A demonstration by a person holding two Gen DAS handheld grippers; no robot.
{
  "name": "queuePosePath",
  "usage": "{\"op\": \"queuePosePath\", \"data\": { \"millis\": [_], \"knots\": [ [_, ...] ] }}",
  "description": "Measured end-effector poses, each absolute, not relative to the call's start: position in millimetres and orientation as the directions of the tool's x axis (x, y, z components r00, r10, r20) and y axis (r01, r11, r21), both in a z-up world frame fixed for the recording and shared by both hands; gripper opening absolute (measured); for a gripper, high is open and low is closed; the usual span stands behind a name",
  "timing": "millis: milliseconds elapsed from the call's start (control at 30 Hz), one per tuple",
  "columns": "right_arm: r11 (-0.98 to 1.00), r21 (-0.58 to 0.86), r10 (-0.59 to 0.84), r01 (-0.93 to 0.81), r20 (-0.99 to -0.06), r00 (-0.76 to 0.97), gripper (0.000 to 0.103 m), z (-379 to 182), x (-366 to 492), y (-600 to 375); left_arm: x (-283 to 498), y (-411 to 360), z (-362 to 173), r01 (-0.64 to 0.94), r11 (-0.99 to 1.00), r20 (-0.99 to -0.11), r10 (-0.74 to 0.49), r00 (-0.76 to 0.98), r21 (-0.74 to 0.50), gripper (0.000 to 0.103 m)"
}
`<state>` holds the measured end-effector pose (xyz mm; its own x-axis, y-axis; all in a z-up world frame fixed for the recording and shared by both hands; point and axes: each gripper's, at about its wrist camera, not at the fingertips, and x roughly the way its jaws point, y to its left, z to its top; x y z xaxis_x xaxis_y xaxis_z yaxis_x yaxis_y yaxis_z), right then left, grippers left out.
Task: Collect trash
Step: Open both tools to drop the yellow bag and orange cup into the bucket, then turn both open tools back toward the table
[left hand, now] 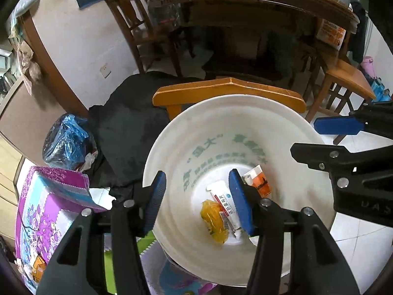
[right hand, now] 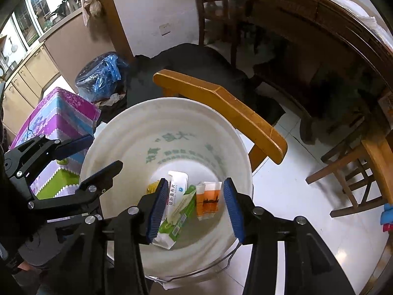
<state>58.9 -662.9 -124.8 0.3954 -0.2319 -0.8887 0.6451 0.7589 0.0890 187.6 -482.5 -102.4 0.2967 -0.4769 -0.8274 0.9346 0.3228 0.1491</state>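
Note:
A white plastic bucket point(left hand: 196, 132) with green lettering stands on the floor below both grippers; it also shows in the right wrist view point(right hand: 137, 132). At its bottom lie a yellow wrapper point(left hand: 213, 218), a white tube box point(left hand: 224, 204), an orange-and-white packet point(right hand: 207, 200) and a green-and-white pack point(right hand: 179, 217). My left gripper point(left hand: 196, 201) is open and empty over the bucket's left rim. My right gripper point(right hand: 194, 209) is open and empty above the bucket's middle. Each gripper shows in the other's view, the right one point(left hand: 331, 135) and the left one point(right hand: 81, 157).
A wooden chair back point(left hand: 228, 91) stands right behind the bucket. A purple patterned box point(left hand: 51, 204) sits to the left, with a blue plastic bag point(left hand: 66, 142) and dark cloth point(left hand: 127, 127) behind it. A wooden table point(left hand: 245, 2) and more chairs stand beyond.

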Motion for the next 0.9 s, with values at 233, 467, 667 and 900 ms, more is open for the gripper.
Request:
{"op": "queuePosePath", "data": {
  "millis": [233, 467, 667, 900],
  "knots": [
    [0.758, 0.089, -0.235, 0.646, -0.887, 0.398, 0.048, -125, 58, -661, 187, -482, -102, 0.935, 0.322, -0.829, -0.474, 0.297, 0.150, 0.051],
    [0.757, 0.074, -0.239, 0.649, -0.894, 0.380, 0.048, -129, 59, -662, 185, -481, -105, 0.933, 0.325, -0.831, -0.467, 0.301, 0.155, 0.051],
    [0.766, 0.040, -0.241, 0.642, -0.907, 0.344, 0.048, -136, 62, -659, 183, -482, -108, 0.930, 0.331, -0.829, -0.465, 0.309, 0.161, 0.051],
    [0.766, 0.003, -0.261, 0.643, -0.913, 0.315, 0.048, -142, 63, -660, 181, -481, -109, 0.927, 0.334, -0.829, -0.459, 0.320, 0.173, 0.052]
  ]
}}
